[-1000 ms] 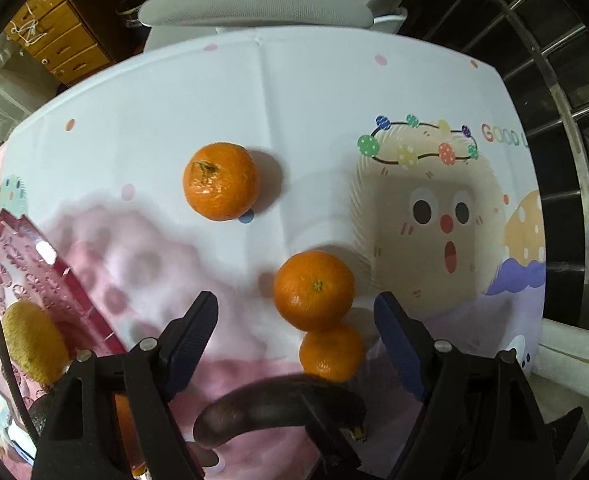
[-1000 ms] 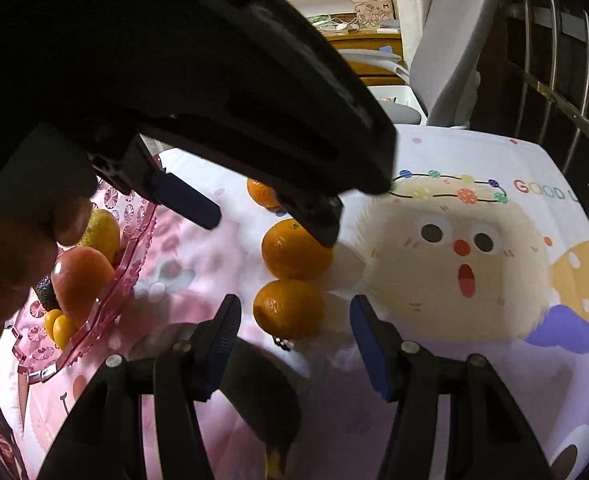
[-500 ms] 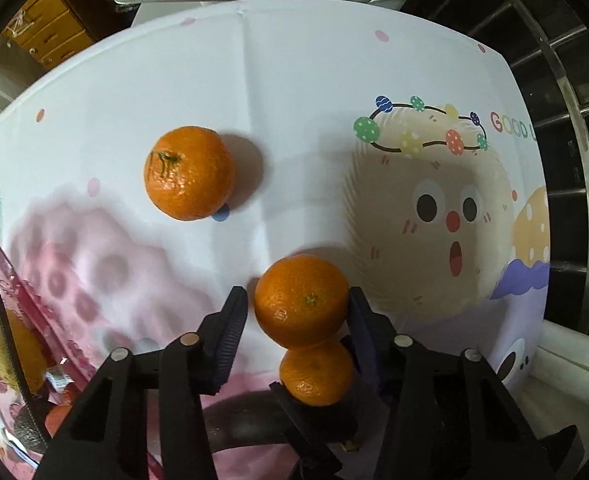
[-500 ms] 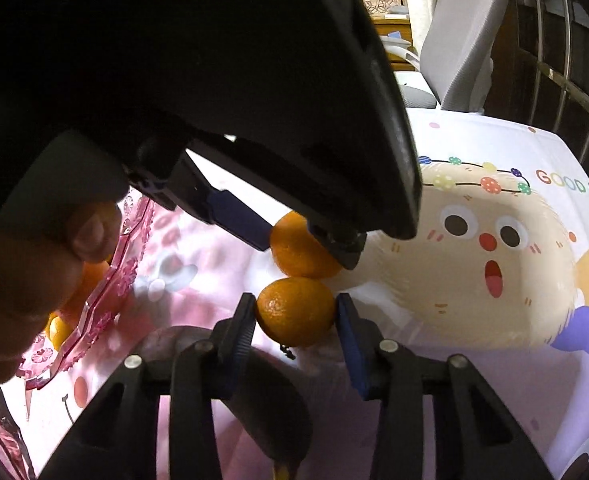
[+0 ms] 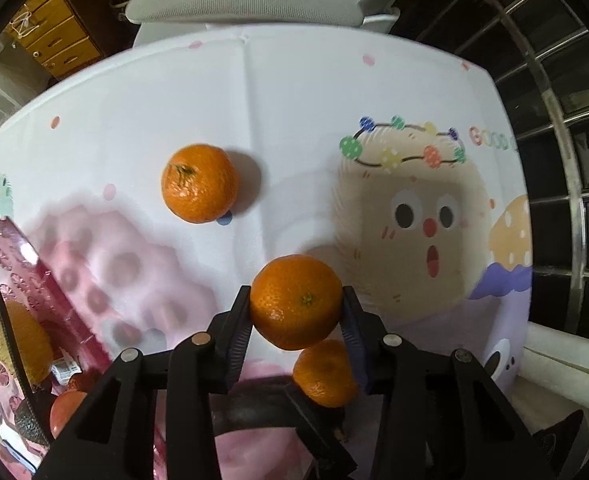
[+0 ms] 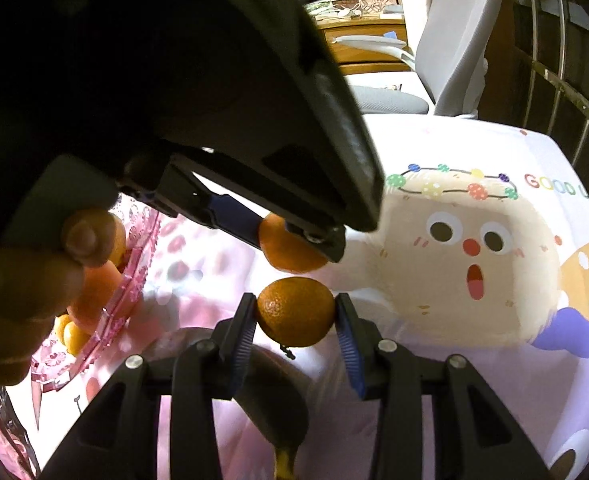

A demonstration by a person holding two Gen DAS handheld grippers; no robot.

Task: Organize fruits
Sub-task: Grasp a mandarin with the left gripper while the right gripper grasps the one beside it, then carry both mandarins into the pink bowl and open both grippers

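the left gripper (image 5: 296,308), pointing straight down, pinches a round dimpled orange (image 5: 296,301) mid-tablecloth (image 5: 294,100). the right gripper (image 6: 296,314), angled down, pinches a second orange (image 6: 296,312) just beside it. both jaws have just been closing.

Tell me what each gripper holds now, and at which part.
The left gripper clamps one round orange mandarin across its sides. The right gripper clamps another round orange mandarin across its sides.
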